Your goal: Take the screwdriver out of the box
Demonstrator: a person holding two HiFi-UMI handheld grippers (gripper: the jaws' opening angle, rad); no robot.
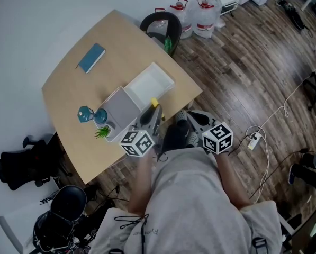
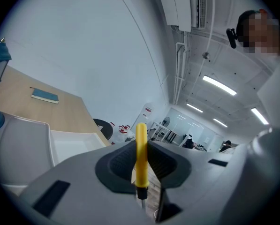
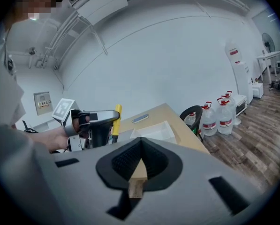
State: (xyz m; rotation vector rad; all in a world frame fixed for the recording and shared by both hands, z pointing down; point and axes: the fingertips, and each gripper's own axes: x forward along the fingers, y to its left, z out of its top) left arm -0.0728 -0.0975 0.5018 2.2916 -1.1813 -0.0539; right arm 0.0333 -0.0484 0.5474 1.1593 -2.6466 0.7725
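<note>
My left gripper (image 1: 151, 113) is shut on a yellow-handled screwdriver (image 2: 141, 157), which stands upright between the jaws with its dark collar and shaft at the bottom. The handle's yellow tip (image 1: 154, 103) shows above the jaws, by the near right corner of the open box (image 1: 118, 109). The box's grey base and its white lid (image 1: 150, 83) lie side by side on the wooden table (image 1: 73, 89). In the right gripper view the left gripper (image 3: 95, 123) holds the screwdriver (image 3: 116, 119) clear of the box (image 3: 155, 131). My right gripper (image 3: 140, 143) is shut and empty, off the table's near edge (image 1: 189, 116).
A blue book (image 1: 91, 57) lies at the table's far side. A blue lantern (image 1: 87, 114) and a small green plant (image 1: 102, 132) stand left of the box. A black chair (image 1: 160, 27) and water bottles (image 1: 200, 12) stand beyond the table. A power strip (image 1: 254, 139) lies on the floor.
</note>
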